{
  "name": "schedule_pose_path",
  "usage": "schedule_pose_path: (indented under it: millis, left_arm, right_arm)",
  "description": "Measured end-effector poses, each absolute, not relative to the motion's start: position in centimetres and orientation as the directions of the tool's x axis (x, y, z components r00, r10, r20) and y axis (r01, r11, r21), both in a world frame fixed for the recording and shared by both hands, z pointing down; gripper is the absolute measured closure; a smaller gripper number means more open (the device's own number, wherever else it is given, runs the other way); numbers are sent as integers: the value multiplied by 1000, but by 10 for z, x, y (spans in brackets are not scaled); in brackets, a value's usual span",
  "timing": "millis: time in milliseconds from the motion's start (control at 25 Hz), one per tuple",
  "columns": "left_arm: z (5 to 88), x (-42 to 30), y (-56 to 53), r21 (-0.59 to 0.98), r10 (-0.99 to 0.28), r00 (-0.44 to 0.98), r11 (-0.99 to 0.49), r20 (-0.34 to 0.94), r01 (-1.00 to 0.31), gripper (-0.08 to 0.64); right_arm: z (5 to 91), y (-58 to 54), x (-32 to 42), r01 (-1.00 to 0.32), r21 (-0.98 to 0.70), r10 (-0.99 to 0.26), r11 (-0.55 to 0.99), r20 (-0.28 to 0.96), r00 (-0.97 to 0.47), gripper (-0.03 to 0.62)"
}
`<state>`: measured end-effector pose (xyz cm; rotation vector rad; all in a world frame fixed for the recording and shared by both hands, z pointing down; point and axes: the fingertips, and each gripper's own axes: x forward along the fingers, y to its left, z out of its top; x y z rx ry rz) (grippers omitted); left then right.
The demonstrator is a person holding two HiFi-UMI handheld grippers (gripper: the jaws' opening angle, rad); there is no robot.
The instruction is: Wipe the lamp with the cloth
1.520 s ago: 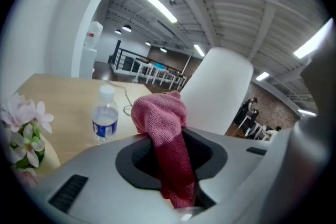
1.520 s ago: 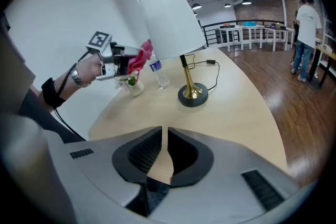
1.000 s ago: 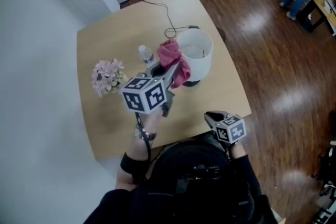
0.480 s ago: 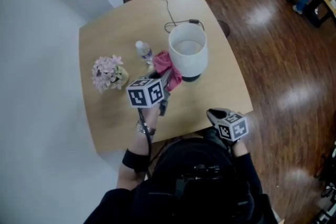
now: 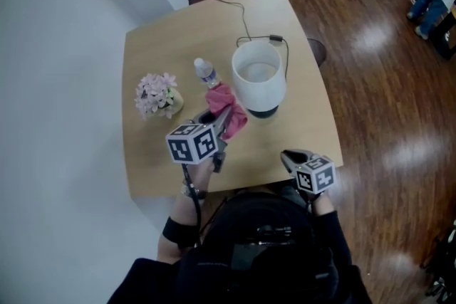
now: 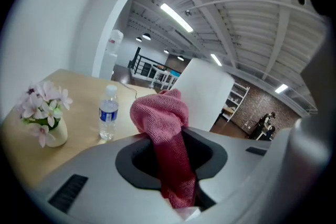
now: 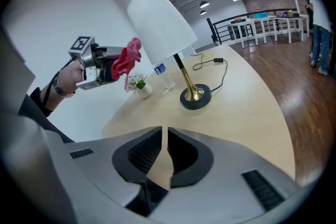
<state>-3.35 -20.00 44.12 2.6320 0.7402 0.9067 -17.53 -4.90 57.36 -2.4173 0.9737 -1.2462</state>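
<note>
One pink terry cloth (image 6: 160, 118) grasped in the left gripper (image 5: 217, 126), held just left of the white-shaded, brass-stemmed lamp (image 5: 258, 78) on the tan wooden bench (image 5: 285, 146), right gripper (image 7: 164, 147) clenched empty over the bench's near edge.

A pale wooden table (image 5: 153, 167) with rounded corners stood on a dark, glossy plank floor (image 5: 370, 96), one side beside a white wall. Past its middle stood the lamp (image 5: 259, 75), its white shade on a brass stem over a round dark base (image 7: 195, 98) set flat on the top. Just left of it in the head view stood a small clear bottle (image 5: 205, 72) (white cap, blue label), upright. Farther left, apart from the bottle, sat pink flowers (image 5: 158, 91) in a little pale vase (image 7: 145, 91). A thin dark cord (image 5: 241, 14) looped from the lamp across the far half of the top toward the far edge.
</note>
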Motion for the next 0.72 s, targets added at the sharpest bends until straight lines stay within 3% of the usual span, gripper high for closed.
schedule_pose_path:
  millis: [240,480,720]
  left_arm:
    - [337,-38,-162,393,541,780,-822,314,412,443]
    - [363,-31,-138,365,444,818,-877,366,313,443]
    - [430,-49,-129,331,364,786,-919,499,215,443]
  right_arm:
    - [571,-25,-167,-502,-501,-701,-705,596,392,552]
    - [569,10,-170,-541,-501,-723,-676,594,353,552]
    - [566,29,-179,-597,-488,-741,-636,602,297,552]
